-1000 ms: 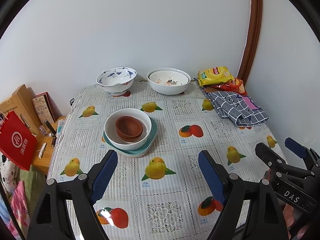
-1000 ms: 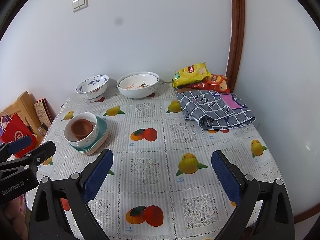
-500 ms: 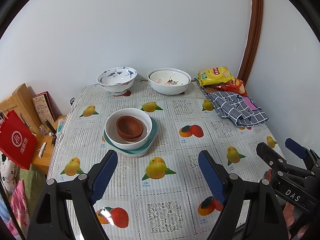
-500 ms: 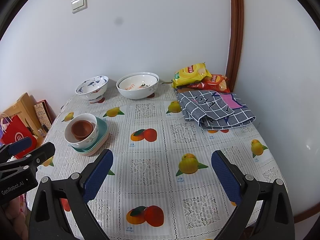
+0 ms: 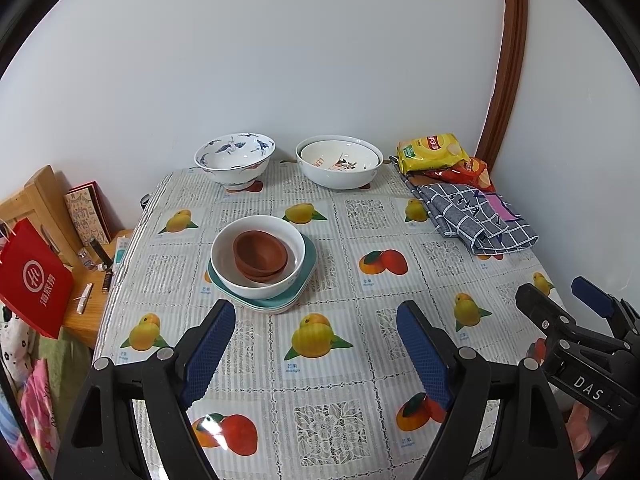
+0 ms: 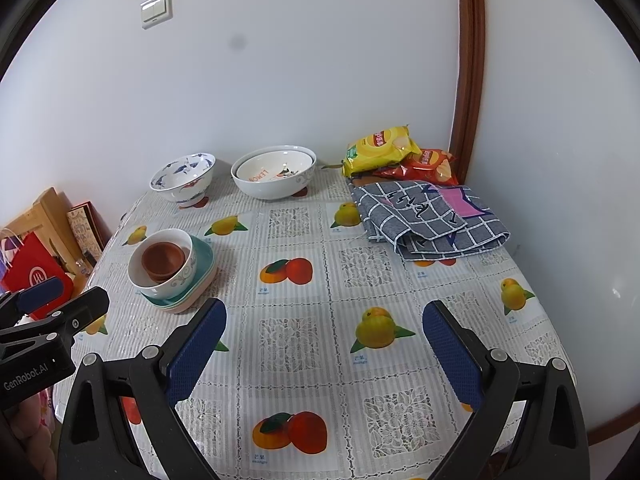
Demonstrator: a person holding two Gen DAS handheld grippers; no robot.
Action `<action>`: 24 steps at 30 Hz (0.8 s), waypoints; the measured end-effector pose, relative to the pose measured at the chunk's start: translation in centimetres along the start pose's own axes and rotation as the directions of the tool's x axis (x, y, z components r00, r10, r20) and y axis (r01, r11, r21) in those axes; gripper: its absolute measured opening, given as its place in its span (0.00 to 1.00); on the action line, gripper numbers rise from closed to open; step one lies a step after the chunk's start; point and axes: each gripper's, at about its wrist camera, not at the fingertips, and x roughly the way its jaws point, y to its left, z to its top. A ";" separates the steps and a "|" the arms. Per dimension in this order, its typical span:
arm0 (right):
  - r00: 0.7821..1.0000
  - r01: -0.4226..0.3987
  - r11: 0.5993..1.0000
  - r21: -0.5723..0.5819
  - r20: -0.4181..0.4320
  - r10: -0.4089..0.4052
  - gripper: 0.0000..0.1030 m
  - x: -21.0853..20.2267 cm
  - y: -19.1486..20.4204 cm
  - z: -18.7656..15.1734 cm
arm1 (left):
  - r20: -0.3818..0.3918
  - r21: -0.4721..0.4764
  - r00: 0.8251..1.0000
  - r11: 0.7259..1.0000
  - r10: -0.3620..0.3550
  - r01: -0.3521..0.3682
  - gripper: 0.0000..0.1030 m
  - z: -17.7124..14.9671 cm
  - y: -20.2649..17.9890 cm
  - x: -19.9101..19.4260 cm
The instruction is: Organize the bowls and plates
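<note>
Left tool (image 5: pixel 316 354): jaws apart, empty, poised over the near edge of the table (image 5: pixel 360 412). Right tool (image 6: pixel 324 354): jaws apart, empty, beside it.
Just ahead of left tool: stack of teal plates (image 5: pixel 306 276), white bowl (image 5: pixel 256 284) on them, brown bowls (image 5: pixel 260 254) nested inside.
Far ahead, by the wall: blue-patterned bowl (image 5: pixel 235 160); nested white bowls (image 5: pixel 339 162), apart from each other.
Right of these: snack bags (image 5: pixel 434 152), checked cloth (image 5: pixel 476 216).
Step, judged: pause before gathering the far bowls; next move calls for a long reach and a rim grip.
Versus earlier frames: nothing shifted; both tools unmoved.
</note>
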 end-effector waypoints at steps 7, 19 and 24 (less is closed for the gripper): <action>1.000 0.002 1.000 0.009 0.007 -0.003 0.95 -0.3 0.0 0.2 | 0.001 -0.003 1.000 1.000 0.000 0.000 0.79 -0.1 0.0 0.0; 1.000 0.005 1.000 0.015 0.013 -0.005 0.95 -0.5 0.1 0.2 | 0.002 -0.005 1.000 1.000 0.002 -0.002 0.79 -0.1 0.0 -0.1; 1.000 0.007 1.000 0.021 0.018 -0.007 0.95 -0.7 0.1 0.1 | 0.002 -0.008 1.000 1.000 0.002 -0.002 0.79 -0.1 0.0 -0.1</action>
